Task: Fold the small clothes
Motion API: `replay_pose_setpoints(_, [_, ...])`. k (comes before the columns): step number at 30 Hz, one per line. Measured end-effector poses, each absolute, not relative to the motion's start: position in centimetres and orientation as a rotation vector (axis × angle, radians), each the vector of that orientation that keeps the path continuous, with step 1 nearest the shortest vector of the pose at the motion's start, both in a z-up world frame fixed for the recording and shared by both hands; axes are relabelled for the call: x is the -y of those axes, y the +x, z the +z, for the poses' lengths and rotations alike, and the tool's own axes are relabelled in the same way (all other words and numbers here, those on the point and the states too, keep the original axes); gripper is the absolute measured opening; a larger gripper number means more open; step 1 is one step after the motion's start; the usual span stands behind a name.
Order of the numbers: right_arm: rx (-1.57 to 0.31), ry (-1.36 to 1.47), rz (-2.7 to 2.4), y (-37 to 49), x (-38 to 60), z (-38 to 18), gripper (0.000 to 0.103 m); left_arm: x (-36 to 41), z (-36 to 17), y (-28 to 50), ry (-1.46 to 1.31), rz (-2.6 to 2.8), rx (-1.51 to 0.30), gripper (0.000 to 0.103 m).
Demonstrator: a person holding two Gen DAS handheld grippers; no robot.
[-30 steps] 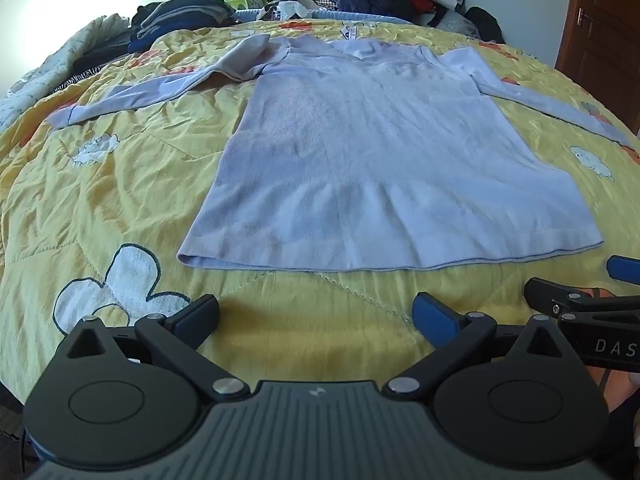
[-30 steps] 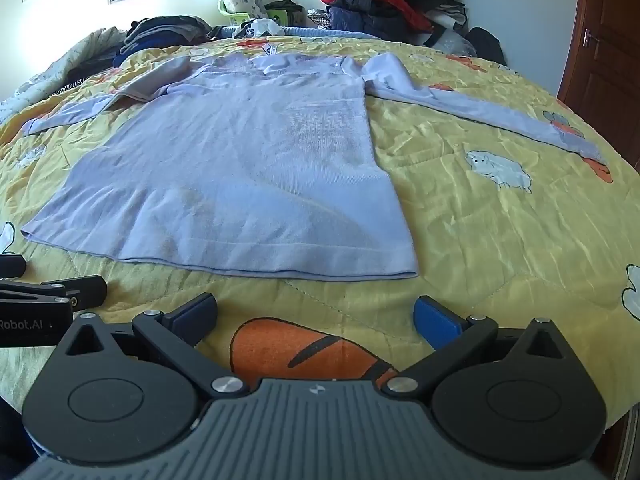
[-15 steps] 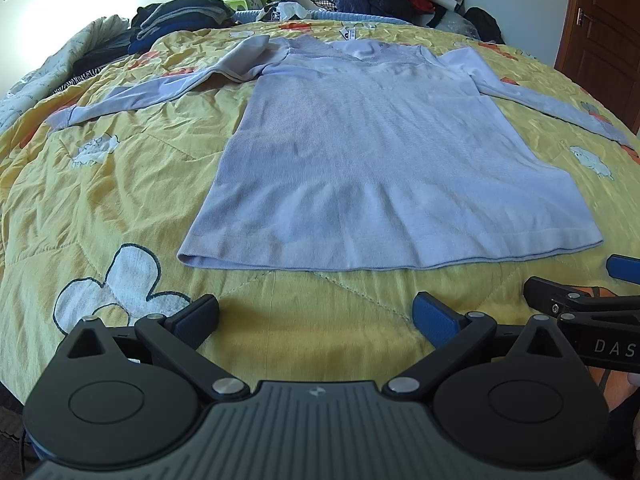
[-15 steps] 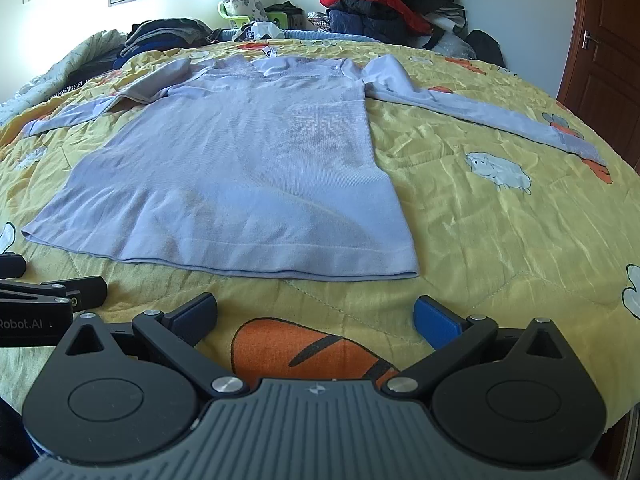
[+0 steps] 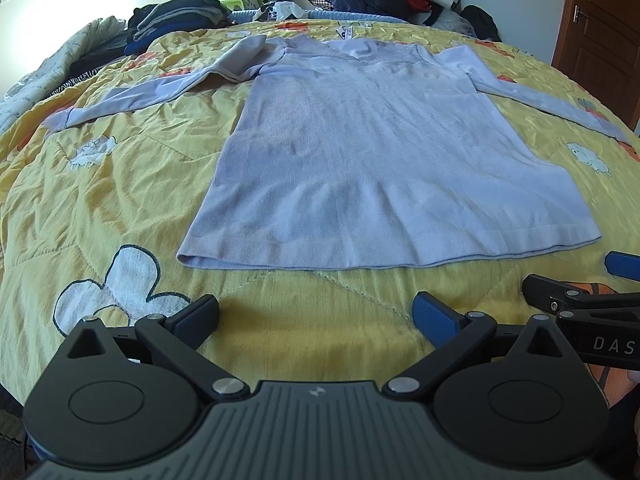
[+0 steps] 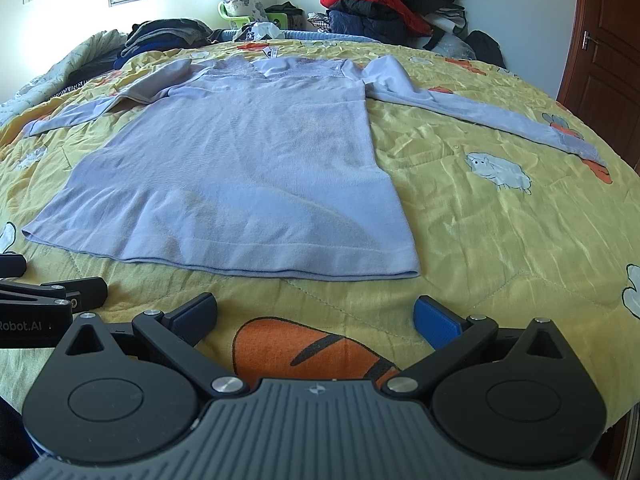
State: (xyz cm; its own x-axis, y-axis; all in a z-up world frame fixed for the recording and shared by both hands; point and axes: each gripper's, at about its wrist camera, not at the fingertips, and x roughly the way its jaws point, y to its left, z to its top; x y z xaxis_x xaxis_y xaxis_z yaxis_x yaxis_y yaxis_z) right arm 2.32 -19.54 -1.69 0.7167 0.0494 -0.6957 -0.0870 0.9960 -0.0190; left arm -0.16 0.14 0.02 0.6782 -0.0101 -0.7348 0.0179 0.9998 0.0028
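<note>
A pale lilac long-sleeved top (image 5: 368,160) (image 6: 248,168) lies flat on the yellow quilt, neck away from me, hem nearest, both sleeves spread out sideways. My left gripper (image 5: 316,314) hovers open just short of the hem, nothing between its blue pads. My right gripper (image 6: 316,314) is open too, over an orange print near the hem's right corner. Each gripper shows at the edge of the other's view: the right gripper (image 5: 592,280), the left gripper (image 6: 56,280).
The yellow quilt (image 5: 100,200) with cartoon prints covers the whole bed. Folded dark clothes (image 5: 176,20) sit at the far left, a heap of red and dark jackets (image 6: 380,4) at the far wall, a brown door (image 6: 608,40) to the right.
Both views sit slightly higher than a second ago; the top and the open grippers are otherwise unchanged.
</note>
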Motion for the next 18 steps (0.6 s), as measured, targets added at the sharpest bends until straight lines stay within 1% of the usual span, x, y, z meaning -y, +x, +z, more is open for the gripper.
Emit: replay_pose_setpoints(18, [-0.768, -0.052, 0.075, 2.33, 19.53, -1.7, 0.103, -0.25, 0.0, 0.05, 0.01, -0.019, -0.84, 0.103])
